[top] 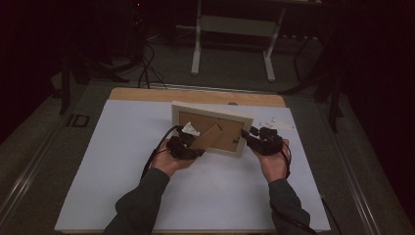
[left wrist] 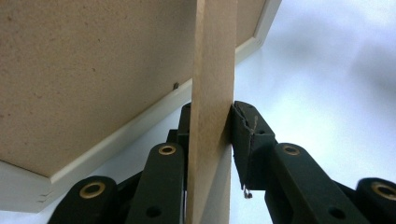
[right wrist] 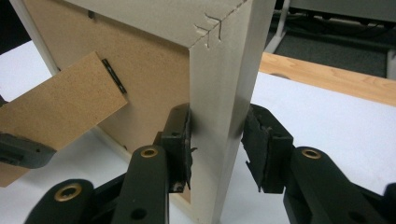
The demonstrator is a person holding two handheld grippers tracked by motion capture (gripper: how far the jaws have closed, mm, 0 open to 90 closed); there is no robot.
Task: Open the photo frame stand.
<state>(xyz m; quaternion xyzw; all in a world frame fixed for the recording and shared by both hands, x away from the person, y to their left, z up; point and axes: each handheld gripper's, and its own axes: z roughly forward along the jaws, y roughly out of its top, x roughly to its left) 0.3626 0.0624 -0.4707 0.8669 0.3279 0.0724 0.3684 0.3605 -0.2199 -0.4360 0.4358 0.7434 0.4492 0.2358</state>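
Wooden picture frame (top: 214, 128) stands upright, gripped by both claws.

table (top: 147, 94): wood | white sheet (top: 122, 166) | paper scrap (top: 276, 122) on sheet

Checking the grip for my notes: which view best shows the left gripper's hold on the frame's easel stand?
The left gripper view: the stand runs edge-on between the left gripper, both pads pressed on it. The high view shows the stand small and dim. The right gripper view shows its flat face.
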